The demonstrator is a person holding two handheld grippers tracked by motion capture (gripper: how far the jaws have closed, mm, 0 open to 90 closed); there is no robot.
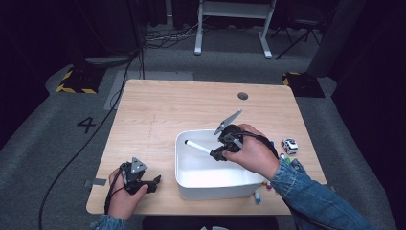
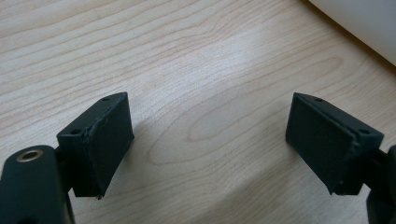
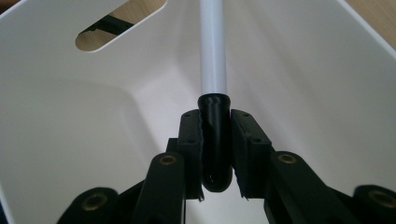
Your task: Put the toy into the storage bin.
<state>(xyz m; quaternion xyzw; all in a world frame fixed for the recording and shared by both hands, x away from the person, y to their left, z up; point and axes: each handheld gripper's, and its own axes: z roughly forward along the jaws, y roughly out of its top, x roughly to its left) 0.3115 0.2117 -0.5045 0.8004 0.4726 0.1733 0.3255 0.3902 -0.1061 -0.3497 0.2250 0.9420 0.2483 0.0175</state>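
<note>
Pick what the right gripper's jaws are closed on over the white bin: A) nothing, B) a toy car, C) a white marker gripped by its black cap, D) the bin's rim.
C: in the right gripper view, the right gripper has its jaws pressed on the black cap of the white marker, inside the white bin.

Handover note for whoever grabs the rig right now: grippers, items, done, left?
Right hand-held gripper: shut on the marker by its black end, held over the inside of the white bin.
Left hand-held gripper: open, nothing between the jaws, low over the table left of the bin.
Done: marker picked up and brought over the bin.
Left: release the marker into the bin, probably. More markers and a small toy car lie on the table right of the bin.
</note>
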